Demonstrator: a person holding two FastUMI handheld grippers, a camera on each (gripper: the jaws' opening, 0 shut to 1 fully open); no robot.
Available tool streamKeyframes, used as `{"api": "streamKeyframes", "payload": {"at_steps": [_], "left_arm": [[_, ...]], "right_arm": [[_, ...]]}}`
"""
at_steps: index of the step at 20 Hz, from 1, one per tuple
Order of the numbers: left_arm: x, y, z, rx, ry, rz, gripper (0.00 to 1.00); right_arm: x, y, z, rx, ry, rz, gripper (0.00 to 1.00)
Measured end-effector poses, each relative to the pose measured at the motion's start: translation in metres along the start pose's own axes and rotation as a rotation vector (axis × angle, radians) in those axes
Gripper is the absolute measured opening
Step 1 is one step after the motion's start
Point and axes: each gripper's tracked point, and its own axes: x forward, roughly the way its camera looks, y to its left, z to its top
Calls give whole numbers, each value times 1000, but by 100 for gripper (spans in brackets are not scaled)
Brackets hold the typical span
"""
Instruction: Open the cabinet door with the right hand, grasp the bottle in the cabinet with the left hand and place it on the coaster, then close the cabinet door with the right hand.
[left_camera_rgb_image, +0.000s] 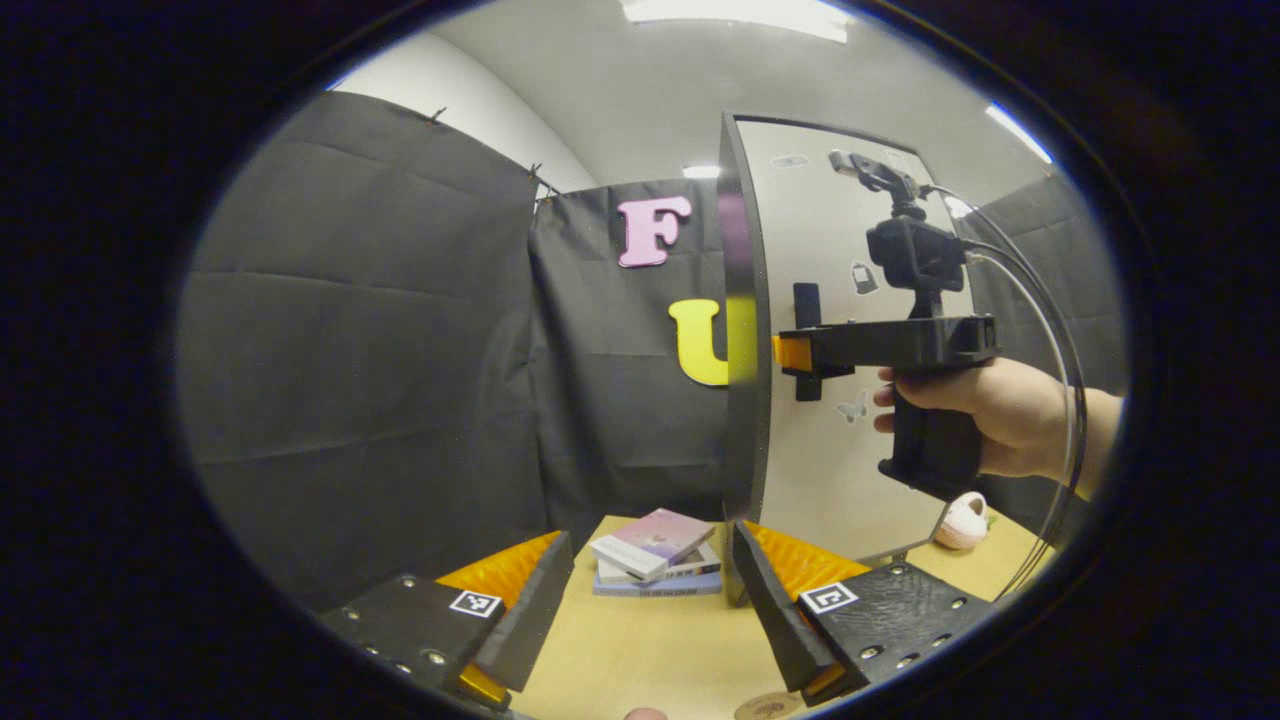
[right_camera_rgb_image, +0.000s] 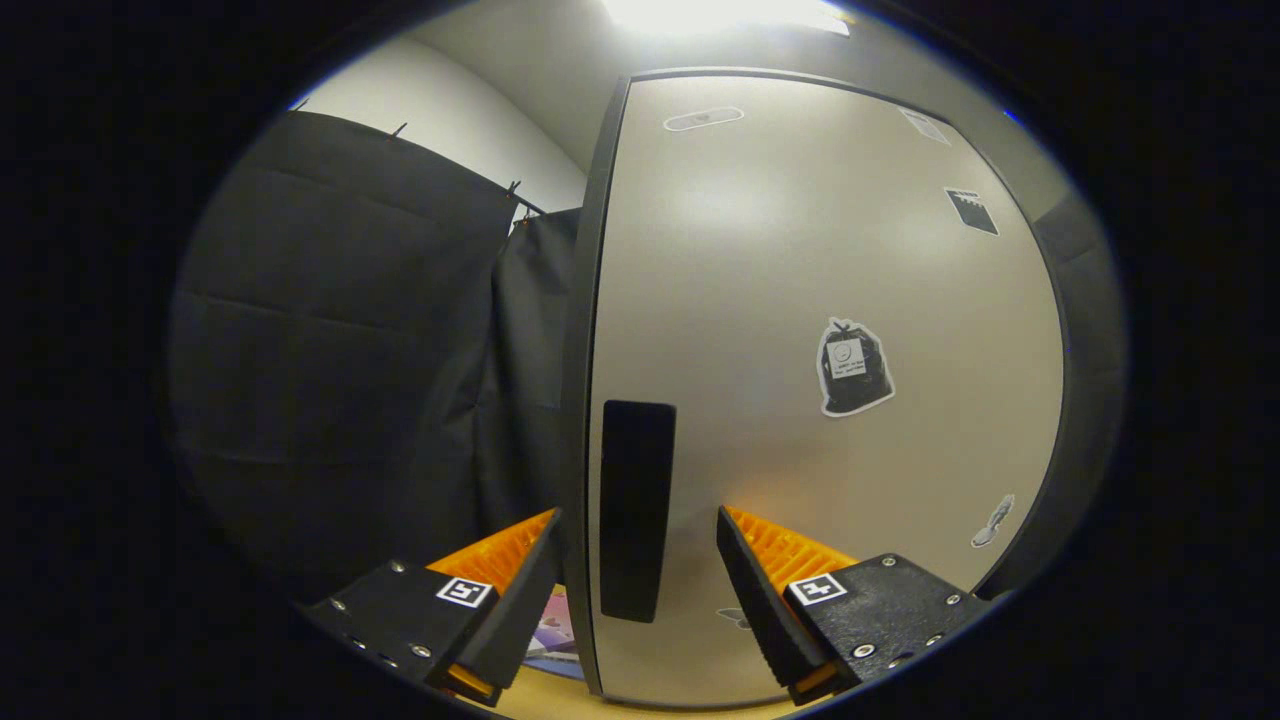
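Spread wide at lower frame, right gripper (right_camera_rgb_image: 635, 570) fingers straddling door handle (right_camera_rgb_image: 636, 505) of cabinet door (right_camera_rgb_image: 800, 300), unclamped. Left gripper (left_camera_rgb_image: 650, 600) likewise wide, empty, over tabletop (left_camera_rgb_image: 640, 650). Risk: slipping off handle if pulled before closing; bottle unseen.

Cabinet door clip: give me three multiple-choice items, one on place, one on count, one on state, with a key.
1. Where do the right tongs stand relative to the door handle?
A. astride it, one finger on each side
B. well above it
C. on the tabletop

2. How many books are in the stack of books on the table?
A. one
B. three
C. six

3. What is the state of the left tongs?
A. shut on a bottle
B. open, holding nothing
C. shut on a book

Key: 1 A, the handle stands between the fingers in the right gripper view, the cabinet door behind it. 2 B, three books lie piled in the left gripper view. 3 B, its fingers stand apart with only table between them.
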Motion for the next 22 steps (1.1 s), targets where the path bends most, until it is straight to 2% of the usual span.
{"api": "streamKeyframes", "payload": {"at_steps": [1, 2, 3, 4, 6, 9, 11, 18, 22], "left_arm": [[0, 3, -4, -7, 4, 1, 92], [2, 7, -7, -13, 9, 6, 92], [5, 9, -11, -23, 15, 8, 92], [7, 11, -12, -32, 18, 9, 92], [9, 16, -14, -42, 13, 9, 92], [14, 21, -19, -48, 11, 10, 92], [19, 21, -24, -55, 19, -2, 92], [12, 4, -23, -43, 15, -57, 92], [7, -6, -22, -22, 30, -51, 92]], "right_arm": [[4, 0, 2, -14, -9, -15, 82], [5, 10, 1, -17, -6, 10, 71], [-2, 9, 4, -20, 0, -8, 48], [5, 7, 0, -3, 21, -13, 36], [5, 10, -1, 17, 56, 9, 33], [2, 10, -1, 9, 39, 57, 21], [-2, 11, -1, -1, 48, 72, 18], [-25, 15, 2, -3, 80, 147, 18], [-40, 17, 7, 1, 88, 203, 18]]}}
